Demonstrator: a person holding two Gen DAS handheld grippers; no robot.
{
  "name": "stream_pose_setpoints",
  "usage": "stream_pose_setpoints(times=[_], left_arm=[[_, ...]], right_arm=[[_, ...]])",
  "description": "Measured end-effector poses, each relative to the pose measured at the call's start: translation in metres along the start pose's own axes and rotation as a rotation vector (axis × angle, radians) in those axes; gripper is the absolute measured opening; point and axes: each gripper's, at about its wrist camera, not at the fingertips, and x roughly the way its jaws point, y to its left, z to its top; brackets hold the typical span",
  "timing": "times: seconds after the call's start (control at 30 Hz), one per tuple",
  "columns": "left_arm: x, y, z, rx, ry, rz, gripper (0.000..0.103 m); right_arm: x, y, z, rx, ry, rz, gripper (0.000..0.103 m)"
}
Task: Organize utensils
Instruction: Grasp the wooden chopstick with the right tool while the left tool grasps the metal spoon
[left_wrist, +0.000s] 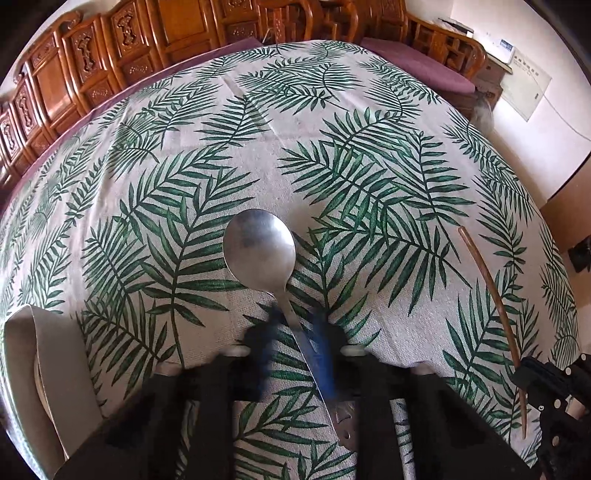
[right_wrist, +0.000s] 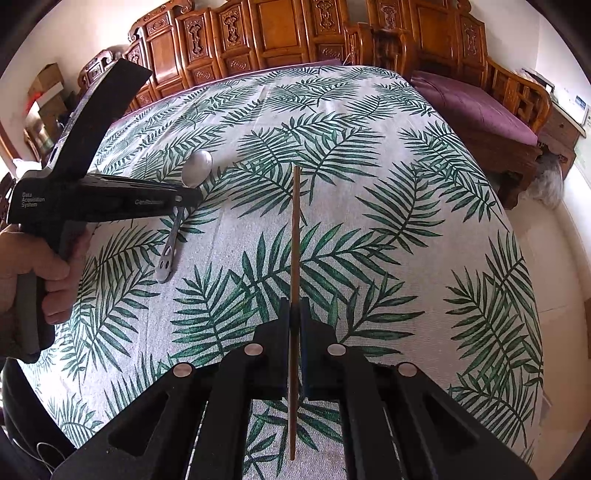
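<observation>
A metal spoon (left_wrist: 258, 247) lies on the leaf-print tablecloth, bowl pointing away from me. My left gripper (left_wrist: 297, 325) is shut on its handle just below the bowl, and the fingertips look blurred. The right wrist view shows the same grip: the left gripper (right_wrist: 183, 203) pinches the spoon (right_wrist: 197, 168), whose handle end sticks out toward me. My right gripper (right_wrist: 295, 314) is shut on a thin wooden chopstick (right_wrist: 295, 229) that points straight ahead over the cloth. In the left wrist view, the chopstick (left_wrist: 491, 288) and the right gripper (left_wrist: 524, 373) sit at the right edge.
The tablecloth (left_wrist: 332, 147) covers a large table. A pale curved object (left_wrist: 22, 350) sits at the near left edge. A carved wooden bench (right_wrist: 295, 29) with a purple cushion (right_wrist: 476, 107) runs behind and to the right. A person's hand (right_wrist: 33, 266) holds the left gripper's handle.
</observation>
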Motion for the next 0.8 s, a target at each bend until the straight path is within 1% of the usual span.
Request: stream_pose_setpoints(times=[0.1, 0.27, 0.43, 0.8], left_arm=[[-0.002, -0.002, -0.004, 0.025, -0.009, 0.029, 0.006], [-0.01, 0.004, -0.013, 0.007, -0.01, -0.002, 0.005], [-0.032, -0.001, -0.02, 0.046, -0.057, 0.012, 0.005], [-0.092, 0.007, -0.023, 0.041, -0.151, -0.015, 0.005]], right_arm=[[0.0, 0.001, 0.0, -0.002, 0.001, 0.001, 0.006], [-0.004, 0.007, 0.002, -0.014, -0.01, 0.004, 0.006], [-0.01, 0.013, 0.004, -0.027, -0.022, 0.003, 0.006], [-0.028, 0.028, 0.01, -0.048, -0.045, -0.015, 0.006]])
